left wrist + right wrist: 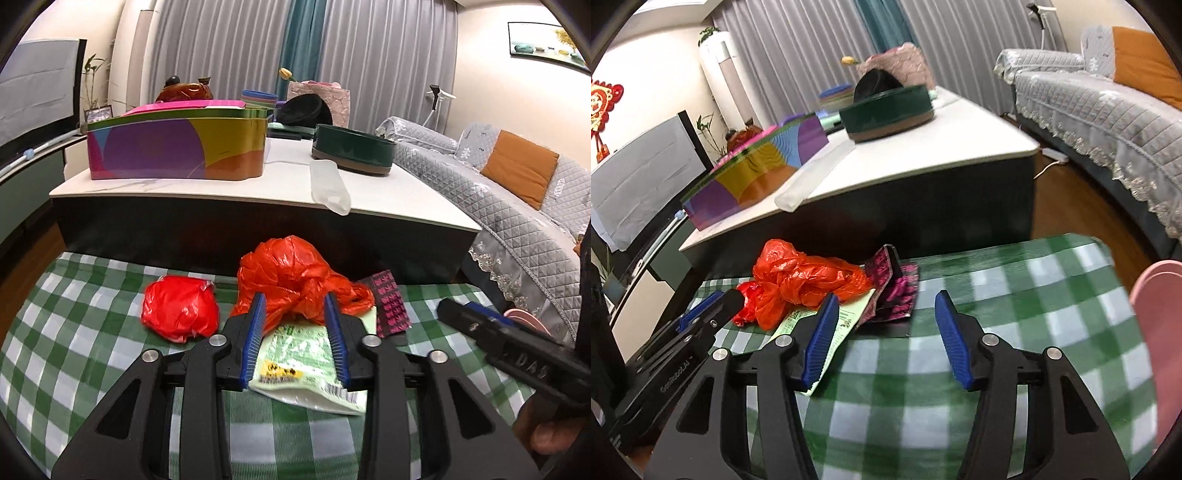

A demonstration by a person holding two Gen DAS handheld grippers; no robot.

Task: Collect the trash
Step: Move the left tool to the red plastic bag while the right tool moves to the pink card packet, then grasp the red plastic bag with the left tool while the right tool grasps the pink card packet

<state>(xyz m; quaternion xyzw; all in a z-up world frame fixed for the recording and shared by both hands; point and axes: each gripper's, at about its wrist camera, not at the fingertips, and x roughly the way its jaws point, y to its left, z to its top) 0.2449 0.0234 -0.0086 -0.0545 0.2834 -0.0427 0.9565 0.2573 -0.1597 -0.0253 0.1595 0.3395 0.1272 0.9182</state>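
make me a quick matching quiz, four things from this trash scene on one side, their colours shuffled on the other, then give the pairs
Things:
1. crumpled plastic bag
2. flat wrapper between the left gripper fingers
3. round tin on the white table
4. patterned packet

Colours:
A. dark green
B. black and pink
C. orange-red
D. pale green

Pairs: 1-C, 2-D, 3-A, 4-B

crumpled bag lies on flat packet | wrapped ball left | foil pack right | desk behind
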